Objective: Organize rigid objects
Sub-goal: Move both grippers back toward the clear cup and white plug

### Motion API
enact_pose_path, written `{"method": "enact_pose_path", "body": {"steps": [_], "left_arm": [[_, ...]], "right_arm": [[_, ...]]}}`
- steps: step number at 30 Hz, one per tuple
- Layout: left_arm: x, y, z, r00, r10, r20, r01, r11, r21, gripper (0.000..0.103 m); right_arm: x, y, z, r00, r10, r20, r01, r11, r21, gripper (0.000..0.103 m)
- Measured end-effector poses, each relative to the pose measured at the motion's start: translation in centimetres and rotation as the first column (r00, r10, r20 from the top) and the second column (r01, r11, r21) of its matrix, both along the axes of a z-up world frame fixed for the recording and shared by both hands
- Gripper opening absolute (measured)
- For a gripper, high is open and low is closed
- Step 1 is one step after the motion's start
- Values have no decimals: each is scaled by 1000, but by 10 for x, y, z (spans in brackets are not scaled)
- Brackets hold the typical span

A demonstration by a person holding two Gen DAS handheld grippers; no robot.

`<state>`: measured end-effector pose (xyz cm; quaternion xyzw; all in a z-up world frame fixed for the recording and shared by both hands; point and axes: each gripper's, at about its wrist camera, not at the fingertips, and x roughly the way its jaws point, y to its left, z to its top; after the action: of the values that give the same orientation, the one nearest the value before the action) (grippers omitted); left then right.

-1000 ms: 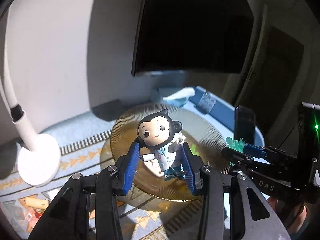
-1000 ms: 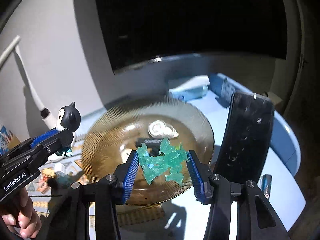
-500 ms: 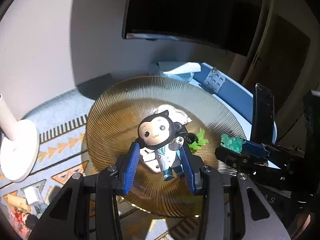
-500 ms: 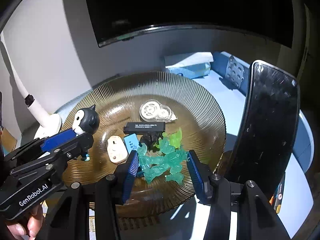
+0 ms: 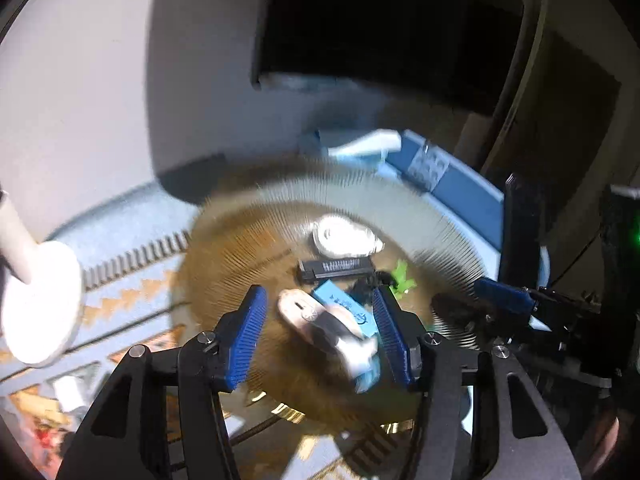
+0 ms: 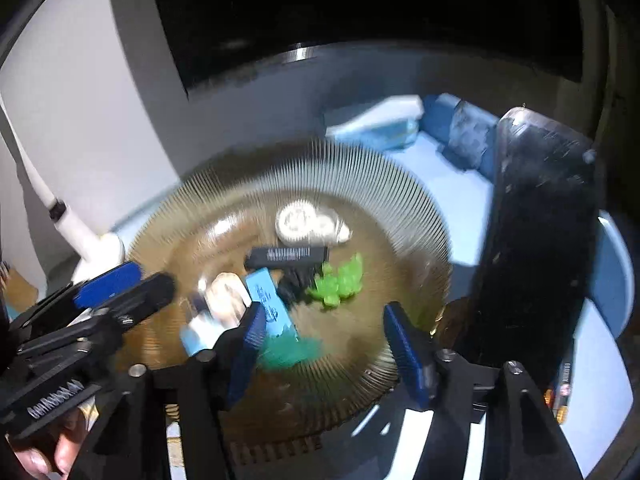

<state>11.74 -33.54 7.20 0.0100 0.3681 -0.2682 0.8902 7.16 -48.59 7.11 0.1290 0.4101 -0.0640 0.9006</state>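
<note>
A ribbed amber glass plate (image 5: pixel 248 236) (image 6: pixel 400 200) holds several small items. My left gripper (image 5: pixel 320 332) is open over it; the monkey figurine (image 5: pixel 348 344) is a blurred shape between the jaws, dropping onto the plate. My right gripper (image 6: pixel 324 340) is open too; the teal crystal toy (image 6: pixel 288 350) lies blurred on the plate by its left finger. On the plate lie a white gear piece (image 6: pixel 308 226), a black bar (image 6: pixel 288 256), a blue card (image 6: pixel 268 300), a beige oval (image 6: pixel 228 292) and a green toy (image 6: pixel 340 280).
A white lamp base (image 5: pixel 40 300) stands left of the plate on a patterned mat (image 5: pixel 132 296). A black phone (image 6: pixel 536 256) stands upright right of the plate. A tissue pack (image 6: pixel 380 120) and blue box (image 5: pixel 452 184) lie behind. Small toys (image 5: pixel 44 412) lie at the left.
Both grippers have opened. The monkey figurine has left the left jaws and the teal crystal toy has left the right jaws; both are down on the plate. Both views are motion-blurred.
</note>
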Motion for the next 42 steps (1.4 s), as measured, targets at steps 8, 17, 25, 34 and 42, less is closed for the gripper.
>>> {"method": "enact_pose_path", "body": {"steps": [8, 17, 25, 34, 42], "left_arm": [[-74, 104, 92, 967, 83, 241, -75, 996, -41, 67], [-151, 250, 150, 863, 367, 346, -360, 929, -88, 67], [-172, 310, 125, 837, 457, 301, -462, 885, -61, 67], [-121, 324, 14, 907, 419, 52, -422, 900, 112, 67], [-63, 332, -56, 945, 324, -41, -296, 903, 311, 68]], "right_arm": [[-47, 7, 76, 977, -3, 211, 2, 1000, 6, 70], [-71, 72, 118, 938, 179, 298, -215, 972, 91, 84], [-63, 154, 124, 898, 343, 277, -361, 932, 16, 84], [-42, 227, 78, 856, 496, 143, -506, 861, 43, 84], [-20, 254, 39, 852, 523, 32, -524, 852, 16, 84]]}}
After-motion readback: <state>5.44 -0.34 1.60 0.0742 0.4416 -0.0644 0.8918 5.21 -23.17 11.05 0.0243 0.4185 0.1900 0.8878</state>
